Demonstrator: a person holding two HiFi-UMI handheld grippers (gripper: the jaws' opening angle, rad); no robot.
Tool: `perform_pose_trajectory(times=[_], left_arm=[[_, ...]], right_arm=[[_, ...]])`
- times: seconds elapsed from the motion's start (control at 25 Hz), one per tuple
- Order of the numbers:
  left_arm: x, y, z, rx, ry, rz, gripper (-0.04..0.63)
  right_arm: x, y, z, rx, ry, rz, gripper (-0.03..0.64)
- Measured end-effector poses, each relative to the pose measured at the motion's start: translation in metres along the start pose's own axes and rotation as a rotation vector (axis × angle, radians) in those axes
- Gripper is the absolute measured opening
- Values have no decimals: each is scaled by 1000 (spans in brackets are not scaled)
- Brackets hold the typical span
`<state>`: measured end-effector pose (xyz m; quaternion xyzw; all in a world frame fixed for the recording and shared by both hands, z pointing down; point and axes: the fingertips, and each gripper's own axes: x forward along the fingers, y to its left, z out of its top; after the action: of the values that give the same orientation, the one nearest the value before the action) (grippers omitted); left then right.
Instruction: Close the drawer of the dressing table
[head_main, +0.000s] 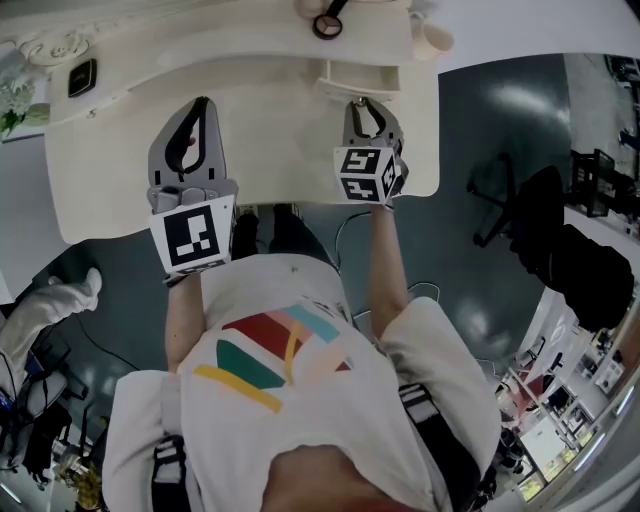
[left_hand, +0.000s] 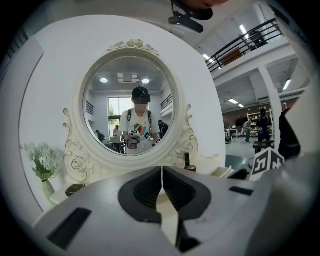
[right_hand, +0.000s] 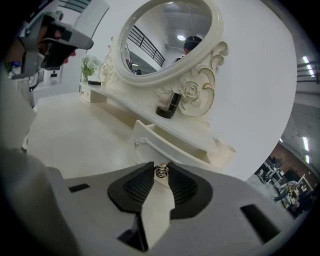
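Cream drawer (right_hand: 152, 144) pulled open, small metal knob (right_hand: 160, 171) pinched by right tool (right_hand: 161, 168)

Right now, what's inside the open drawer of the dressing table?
From the head view, the drawer shows only its pale bare bottom; no item stands out. Its rear is covered by the table's shelf, and the right claw on its knob hides the front edge.

Left gripper (head_main: 202, 106) near level, fingers (left_hand: 142, 192) together and empty, right gripper (head_main: 365, 108) tilted down, fingers (right_hand: 137, 187) pinching drawer knob (right_hand: 161, 171)
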<state>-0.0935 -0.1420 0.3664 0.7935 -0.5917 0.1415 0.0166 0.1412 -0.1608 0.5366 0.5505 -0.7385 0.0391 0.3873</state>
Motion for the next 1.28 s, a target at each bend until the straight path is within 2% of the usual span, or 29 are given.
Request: perform_pose_trajectory(times=[0.12, 0.28, 0.36, 0.48, 0.56, 0.6, 0.68, 0.88, 1.04, 1.12, 1.28], left_arm=[[2, -2, 1, -3, -15, -3, 8], [4, -3, 6, -6, -80, 9, 8], [3, -2, 4, -9, -66, 14, 8], [1, -2, -3, -2, 11, 1, 8], [2, -1, -3, -8, -13, 10, 8], [3, -1, -1, -12, -38, 17, 8], [4, -2, 1, -13, -62, 20, 8], [4, -7, -1, 3, -6, 1, 8], [5, -5, 0, 7, -29, 11, 8], [4, -5, -2, 4, -12, 9, 8], [7, -7, 2, 3, -61, 17, 8]], right_arm=[[3, 3, -3, 10, 1, 8, 77], [7, 9, -13, 23, 29, 9, 77], [8, 9, -15, 29, 30, 4, 77], [7, 11, -7, -126, 19, -10, 74], [8, 12, -5, -225, 16, -4, 71], [9, 10, -5, -241, 18, 2, 71], [13, 4, -6, -235, 23, 11, 71], [20, -2, -2, -218, 19, 22, 72], [24, -3, 1, -213, 17, 22, 72], [26, -3, 2, -213, 16, 22, 72], [28, -6, 2, -215, 14, 23, 72]])
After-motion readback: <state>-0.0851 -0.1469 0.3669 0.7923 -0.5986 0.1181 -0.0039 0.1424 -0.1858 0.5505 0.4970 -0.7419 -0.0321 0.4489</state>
